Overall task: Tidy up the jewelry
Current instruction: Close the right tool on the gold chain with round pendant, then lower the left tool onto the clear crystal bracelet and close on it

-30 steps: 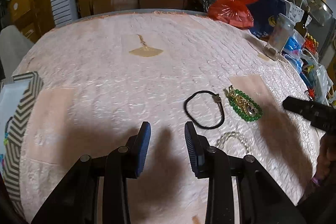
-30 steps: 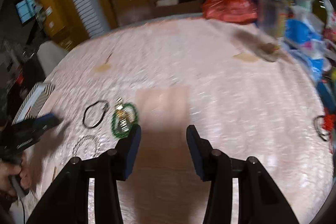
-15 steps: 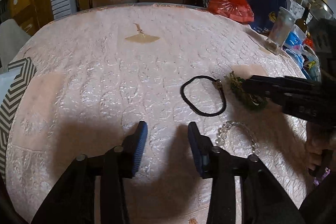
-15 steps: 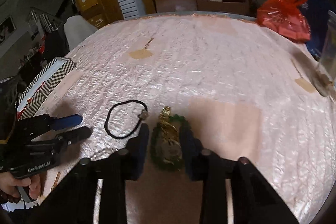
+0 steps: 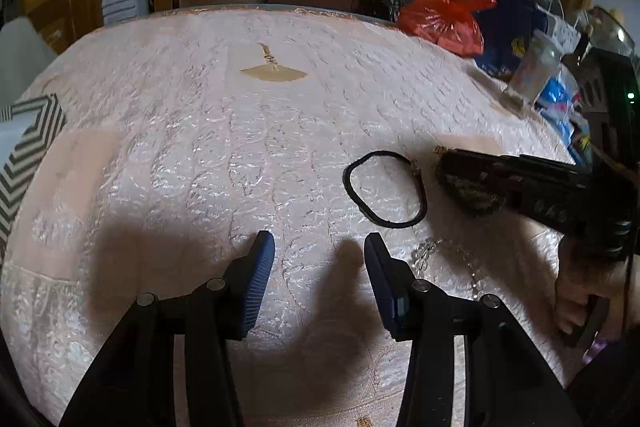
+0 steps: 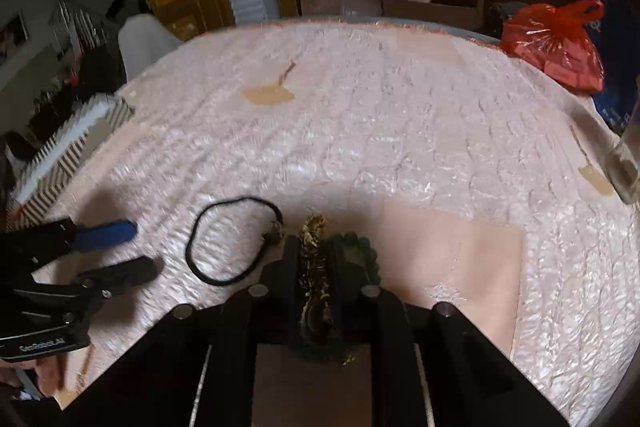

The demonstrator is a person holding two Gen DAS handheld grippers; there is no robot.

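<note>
A: Beads of the green bracelet (image 6: 362, 253) show only along one side; the rest sits under the black fingers of the right gripper (image 6: 314, 267), and from the left wrist camera it reads as a dark smudge at the gripper's tip.

B: And its gold ornament (image 6: 313, 269)?

A: A tangled gilt piece running down the gap between the jaws. They have just been closing and now pinch it, with the bracelet low on the pink textured tablecloth (image 6: 400, 131); whether it is lifted clear cannot be told.

B: The left gripper (image 5: 320, 251)?

A: Its jaws have just been spreading and stand apart, blue pads bare, nothing between them, above the cloth.

B: How many pieces of jewelry?

A: Three. The green bracelet, one black cord loop (image 5: 384, 187) with a small metal clasp lying flat just beside it, and one clear bead bracelet (image 5: 448, 259), partly cut off behind the left gripper's finger.

B: Anything else?

A: One chevron-striped box (image 6: 68, 147) at the table's left edge, cropped, and one red plastic bag (image 6: 556, 43) at the far side.
</note>
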